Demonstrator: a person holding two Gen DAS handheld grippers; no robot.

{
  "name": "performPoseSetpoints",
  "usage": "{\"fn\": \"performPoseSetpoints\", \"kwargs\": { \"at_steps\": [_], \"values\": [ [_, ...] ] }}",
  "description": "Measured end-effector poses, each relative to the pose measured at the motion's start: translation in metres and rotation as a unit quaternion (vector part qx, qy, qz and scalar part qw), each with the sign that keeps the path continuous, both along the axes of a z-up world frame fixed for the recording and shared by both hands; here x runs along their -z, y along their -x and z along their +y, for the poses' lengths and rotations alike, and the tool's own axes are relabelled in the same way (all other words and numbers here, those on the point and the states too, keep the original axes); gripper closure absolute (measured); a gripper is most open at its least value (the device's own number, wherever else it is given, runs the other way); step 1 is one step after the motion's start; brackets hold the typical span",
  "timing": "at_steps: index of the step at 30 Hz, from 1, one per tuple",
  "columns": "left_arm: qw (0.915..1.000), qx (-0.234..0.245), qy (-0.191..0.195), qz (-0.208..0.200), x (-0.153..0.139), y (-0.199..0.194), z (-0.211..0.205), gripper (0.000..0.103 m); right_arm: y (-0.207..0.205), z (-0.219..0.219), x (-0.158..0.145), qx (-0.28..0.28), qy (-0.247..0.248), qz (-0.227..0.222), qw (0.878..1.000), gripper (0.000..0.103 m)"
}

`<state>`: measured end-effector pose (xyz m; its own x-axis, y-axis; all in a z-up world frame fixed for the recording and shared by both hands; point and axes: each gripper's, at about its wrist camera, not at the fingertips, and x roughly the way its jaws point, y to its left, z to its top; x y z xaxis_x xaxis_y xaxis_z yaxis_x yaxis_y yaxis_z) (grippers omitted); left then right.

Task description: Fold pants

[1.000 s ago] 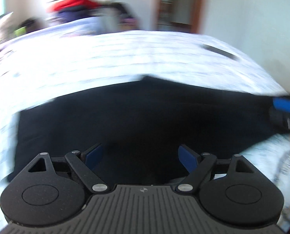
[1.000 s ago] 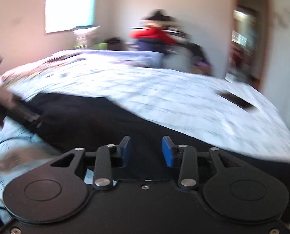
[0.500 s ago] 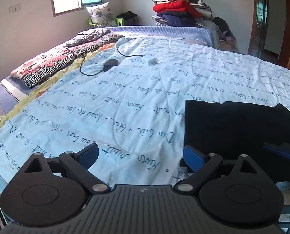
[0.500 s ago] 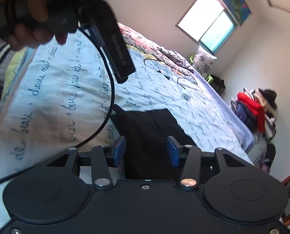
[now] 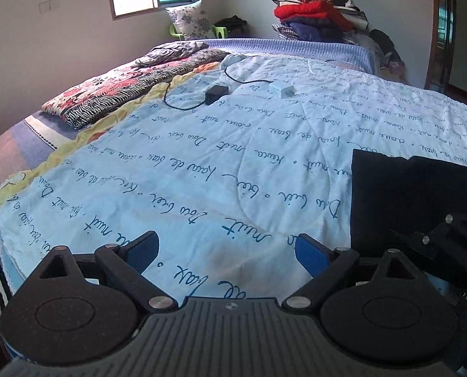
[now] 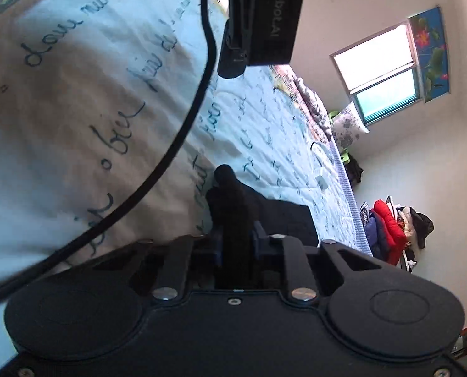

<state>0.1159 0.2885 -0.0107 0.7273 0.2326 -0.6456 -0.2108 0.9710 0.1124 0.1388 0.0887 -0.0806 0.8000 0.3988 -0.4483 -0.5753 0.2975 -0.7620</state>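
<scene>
Black pants (image 5: 406, 194) lie folded on the light blue bedspread (image 5: 233, 144) at the right of the left wrist view. My left gripper (image 5: 227, 251) is open and empty, above bare bedspread left of the pants. My right gripper (image 6: 236, 242) is shut on a bunched edge of the pants (image 6: 233, 207); the rest of the pants lies flat beyond it. The right gripper's body shows at the lower right of the left wrist view (image 5: 447, 245). The left gripper's body (image 6: 261, 15) hangs at the top of the right wrist view with its cable.
A black charger (image 5: 216, 92) with cable and a white box (image 5: 282, 89) lie further up the bed. A patterned blanket (image 5: 129, 91) lies along the left side. A clothes pile (image 5: 315, 15) stands beyond the bed. The bed's edge is at the lower left.
The right gripper has closed on the pants' edge; half a second ago its jaws were apart. The left gripper stays open over the bedspread, slightly shifted.
</scene>
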Motion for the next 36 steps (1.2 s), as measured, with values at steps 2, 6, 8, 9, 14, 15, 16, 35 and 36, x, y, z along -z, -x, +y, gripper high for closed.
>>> {"fn": "performPoseSetpoints", "kwargs": {
  "at_steps": [2, 6, 8, 9, 14, 15, 16, 35, 36],
  "values": [
    [1.0, -0.003, 0.003, -0.004, -0.003, 0.0, 0.005, 0.008, -0.01, -0.005, -0.022, 0.012, -0.074, 0.047, 0.996, 0.089],
    [1.0, -0.008, -0.001, -0.006, -0.007, -0.007, 0.007, 0.008, -0.029, 0.009, -0.053, 0.037, -0.153, 0.101, 0.982, 0.089],
    [0.9999, -0.006, -0.001, -0.009, -0.01, -0.009, 0.004, 0.008, -0.041, 0.019, -0.038, 0.05, -0.138, 0.158, 0.976, 0.084],
    [0.9999, -0.004, -0.002, -0.01, -0.012, -0.01, 0.001, 0.008, -0.044, 0.018, -0.03, 0.049, -0.145, 0.179, 0.972, 0.076],
    [0.9996, 0.02, -0.003, -0.02, -0.02, -0.016, -0.022, 0.008, -0.018, -0.064, -0.071, 0.054, -0.296, 0.246, 0.921, 0.077],
    [0.9992, 0.034, 0.001, -0.023, -0.023, -0.018, -0.032, 0.008, -0.009, -0.092, -0.08, 0.067, -0.325, 0.242, 0.912, 0.077],
    [0.9983, 0.052, 0.006, -0.027, -0.025, -0.019, -0.042, 0.008, 0.0, -0.119, -0.087, 0.09, -0.347, 0.229, 0.905, 0.077],
    [0.9002, 0.435, -0.001, 0.016, -0.006, -0.063, -0.329, 0.008, 0.186, -0.476, -0.171, 0.442, -0.371, -0.014, 0.817, 0.039],
    [0.8928, 0.45, -0.015, 0.013, -0.002, -0.066, -0.336, 0.008, 0.155, -0.466, -0.147, 0.407, -0.354, 0.035, 0.841, 0.04]
  ]
}}
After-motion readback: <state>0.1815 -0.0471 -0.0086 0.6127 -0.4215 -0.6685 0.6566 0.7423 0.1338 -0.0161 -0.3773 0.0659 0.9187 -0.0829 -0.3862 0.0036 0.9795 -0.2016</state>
